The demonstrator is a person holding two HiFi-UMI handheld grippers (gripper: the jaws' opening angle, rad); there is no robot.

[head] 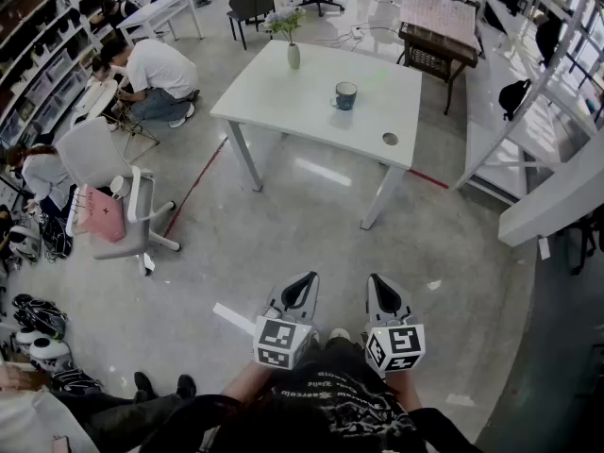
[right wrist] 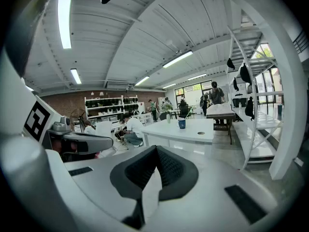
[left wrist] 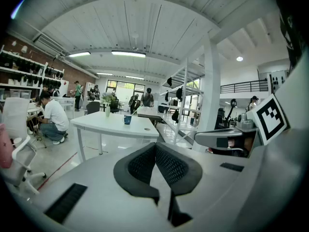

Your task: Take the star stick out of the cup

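- Holding the left tongs (head: 302,289) and right tongs (head: 379,289) low over the glossy floor (head: 283,234), well apart from the tabletop (head: 283,102), I am only starting.
- Both tongs are sitting clenched on nothing, their black ribbed pads (left wrist: 142,166) meeting at the tips.
- The cup (head: 345,95) is standing upright near the middle of the tabletop. The stick (right wrist: 187,111) is showing as a thin pale-green line leaning out of its mouth, so it is not yet out. Its star end is looking too small for me to make out.
- I am judging every step as left: approaching, releasing one pair of tongs, pinching the stick, lifting it clear.
- The cup is looking like glazed blue ceramic, round, with a handle.
- The tabletop is looking smooth and white, with a round hole (head: 390,139).
- I am expecting so slim a stick to be light and slippery.
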